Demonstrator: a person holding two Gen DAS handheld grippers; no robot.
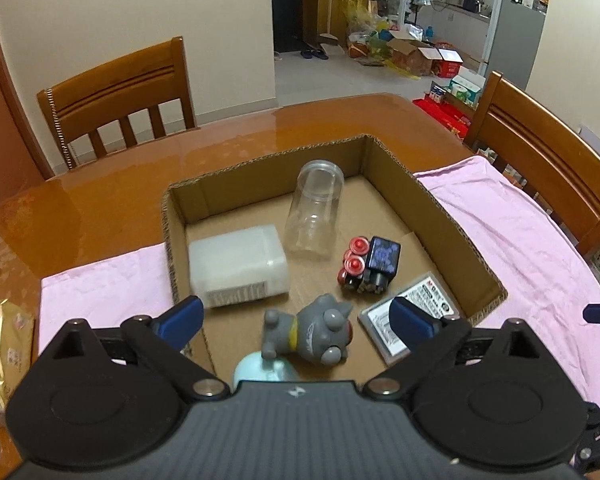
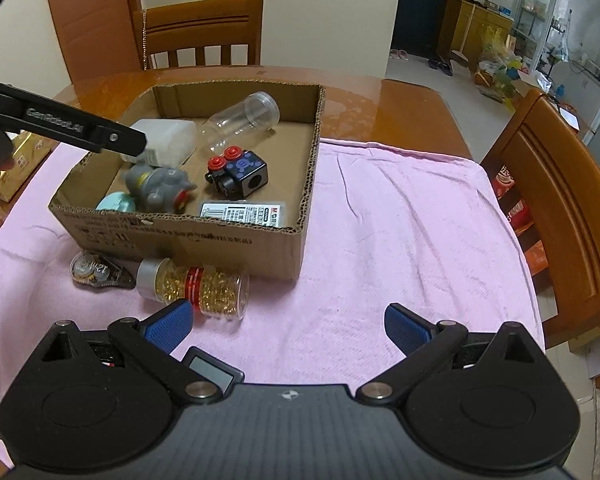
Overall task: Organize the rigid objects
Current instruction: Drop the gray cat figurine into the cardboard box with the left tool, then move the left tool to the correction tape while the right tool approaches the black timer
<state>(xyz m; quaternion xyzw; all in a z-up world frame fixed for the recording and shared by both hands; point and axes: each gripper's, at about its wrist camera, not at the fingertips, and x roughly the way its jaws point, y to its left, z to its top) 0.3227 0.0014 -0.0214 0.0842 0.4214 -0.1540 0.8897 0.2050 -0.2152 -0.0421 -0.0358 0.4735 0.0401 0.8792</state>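
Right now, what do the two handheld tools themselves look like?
Both match: the left tool and right tool have black bodies with a ribbed dark grey top, round black hubs, silver pivot pins and blue textured pads. From the right wrist view, the left tool's black arm carries pale "GenRobot.AI" lettering. The right tool also shows a small grey screen.
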